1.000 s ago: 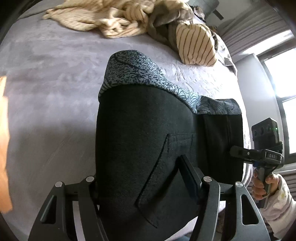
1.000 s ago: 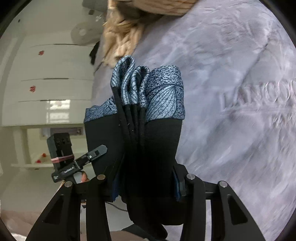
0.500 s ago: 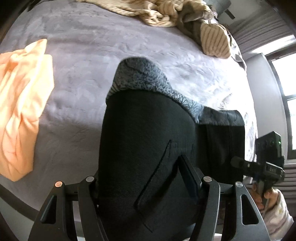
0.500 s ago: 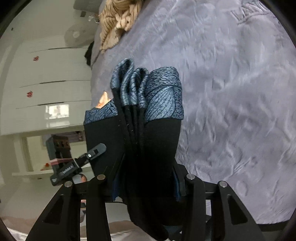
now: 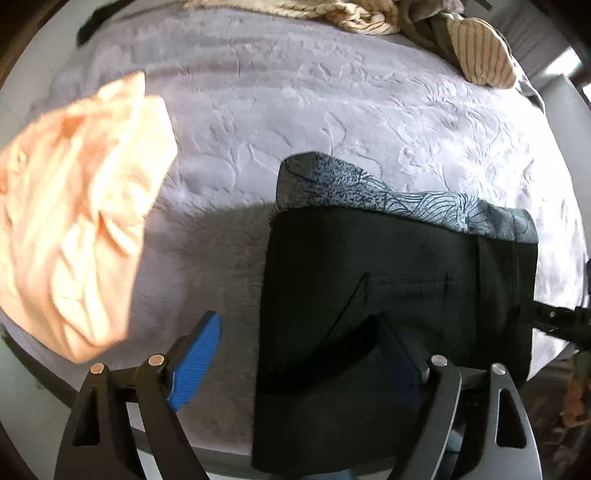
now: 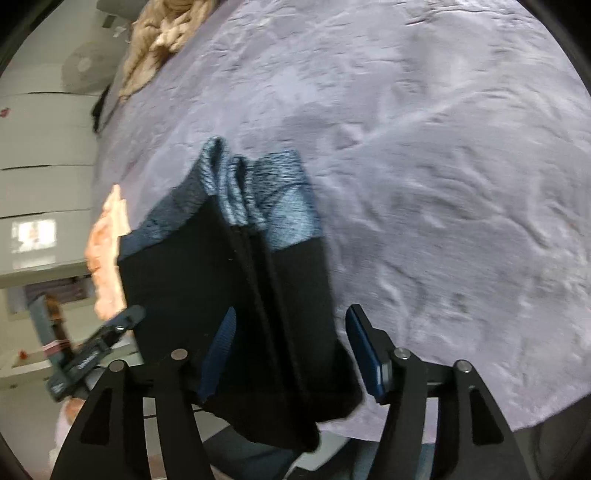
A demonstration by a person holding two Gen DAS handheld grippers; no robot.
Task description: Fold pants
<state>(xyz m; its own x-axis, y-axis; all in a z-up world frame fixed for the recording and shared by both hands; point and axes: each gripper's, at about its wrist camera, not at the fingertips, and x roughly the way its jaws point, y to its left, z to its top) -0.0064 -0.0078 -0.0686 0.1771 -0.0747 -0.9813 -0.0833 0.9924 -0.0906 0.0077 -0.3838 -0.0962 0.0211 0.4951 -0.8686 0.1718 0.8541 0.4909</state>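
Observation:
The folded black pants (image 5: 399, 295) with a blue patterned lining on their far edge rest on the lavender bedspread (image 5: 332, 92) near its front edge. My left gripper (image 5: 295, 321) has its jaws opening: the left blue pad (image 5: 195, 358) stands clear of the cloth, and the pants lie against the right finger only. In the right wrist view the pants (image 6: 229, 295) show their stacked folds between the fingers of my right gripper (image 6: 291, 310). Its jaws are opening too, with a gap between the right pad (image 6: 364, 350) and the cloth.
A peach garment (image 5: 74, 221) lies crumpled on the bed left of the pants. A heap of beige striped clothes (image 5: 369, 14) sits at the far side. The bed's front edge runs just under the grippers. White cupboards (image 6: 37, 147) stand beyond the bed.
Both grippers have swung down toward the bed with the pants and opened, so the pads no longer clamp the cloth. The peach garment has come into view.

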